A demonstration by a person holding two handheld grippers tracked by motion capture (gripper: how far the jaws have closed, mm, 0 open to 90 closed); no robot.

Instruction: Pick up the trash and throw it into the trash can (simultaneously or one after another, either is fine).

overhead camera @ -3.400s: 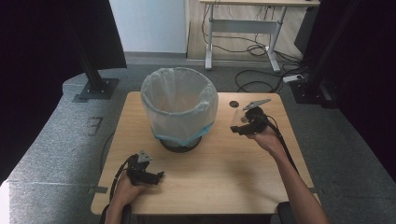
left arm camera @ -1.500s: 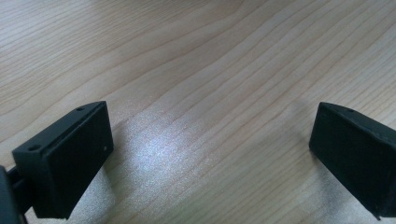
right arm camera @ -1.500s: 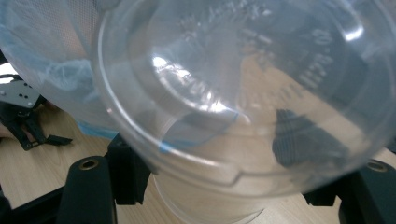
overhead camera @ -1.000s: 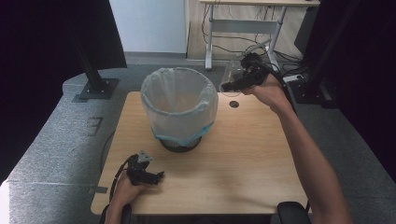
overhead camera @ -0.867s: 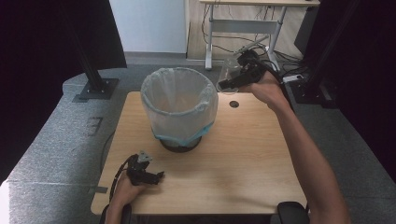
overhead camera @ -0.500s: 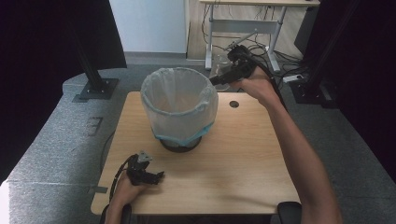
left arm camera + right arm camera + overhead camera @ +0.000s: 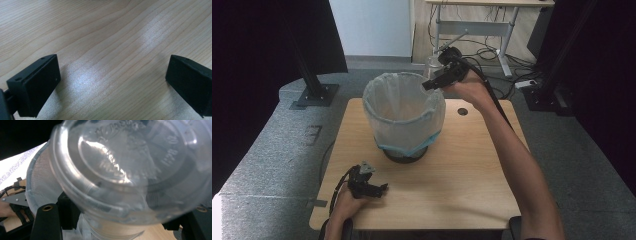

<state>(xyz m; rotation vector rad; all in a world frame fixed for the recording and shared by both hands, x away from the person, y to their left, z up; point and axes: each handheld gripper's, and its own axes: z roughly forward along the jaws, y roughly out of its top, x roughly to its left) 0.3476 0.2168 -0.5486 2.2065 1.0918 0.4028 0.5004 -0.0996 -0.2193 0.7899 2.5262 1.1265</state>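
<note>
A mesh waste bin lined with a pale bag (image 7: 377,95) stands at the middle back of the wooden table (image 7: 462,185). My right gripper (image 7: 432,82) hovers over the bin's far right rim, shut on a clear plastic cup (image 7: 431,62). In the right gripper view the cup (image 7: 130,170) is tipped, its embossed base facing the camera, with the bin (image 7: 40,177) below and behind it. My left gripper (image 7: 379,189) rests near the table's front left edge. Its jaws stand wide open over bare wood in the left gripper view (image 7: 112,82).
A round cable hole (image 7: 462,111) sits in the table right of the bin. Dark stands with base plates (image 7: 314,95) flank the table on a grey floor. A desk with cables (image 7: 477,30) stands behind.
My right gripper has risen from the table's right side and moved left and back to the bin's rim, carrying the cup. The left gripper has stayed put.
</note>
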